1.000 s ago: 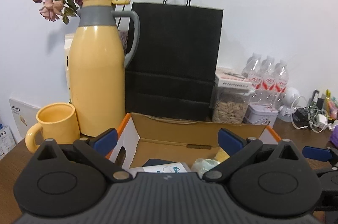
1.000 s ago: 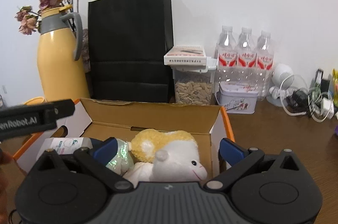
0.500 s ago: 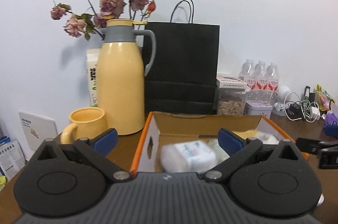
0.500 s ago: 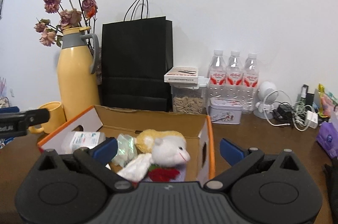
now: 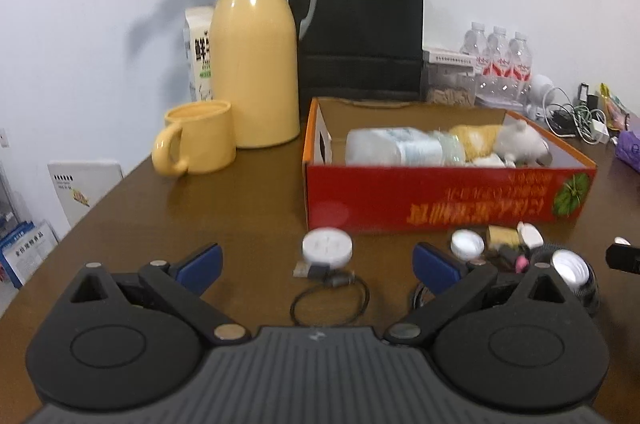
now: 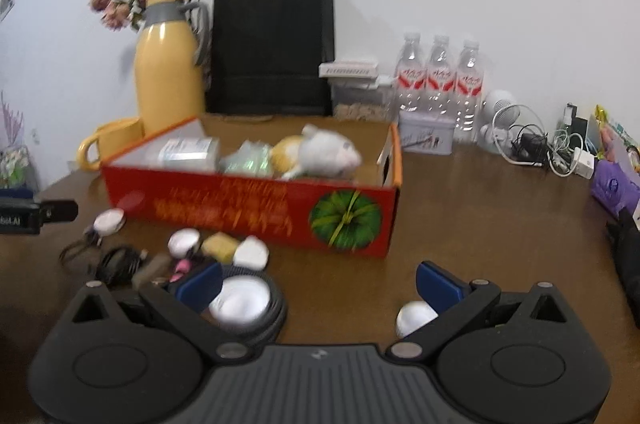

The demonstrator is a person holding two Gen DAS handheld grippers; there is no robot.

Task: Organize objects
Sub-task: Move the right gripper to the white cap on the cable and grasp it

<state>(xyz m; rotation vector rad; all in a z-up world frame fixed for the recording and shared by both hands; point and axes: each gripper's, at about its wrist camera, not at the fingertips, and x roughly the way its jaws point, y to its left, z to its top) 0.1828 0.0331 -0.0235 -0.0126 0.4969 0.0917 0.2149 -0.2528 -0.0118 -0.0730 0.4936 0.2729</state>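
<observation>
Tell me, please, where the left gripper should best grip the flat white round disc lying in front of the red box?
Probably across the rim of the white disc, coming down from above. It lies flat and low on the table, so only its edges offer grip; the left gripper is already open.

Red box [image 5: 448, 196] with orange print; yellow jug [image 5: 256, 64] and mug [image 5: 200, 144]; seemingly white plush [image 6: 328, 152].

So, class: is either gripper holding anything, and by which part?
Nothing is held: left gripper and right gripper are both open, empty.

Small items [image 5: 466, 244] before box [image 5: 440, 200]
</observation>
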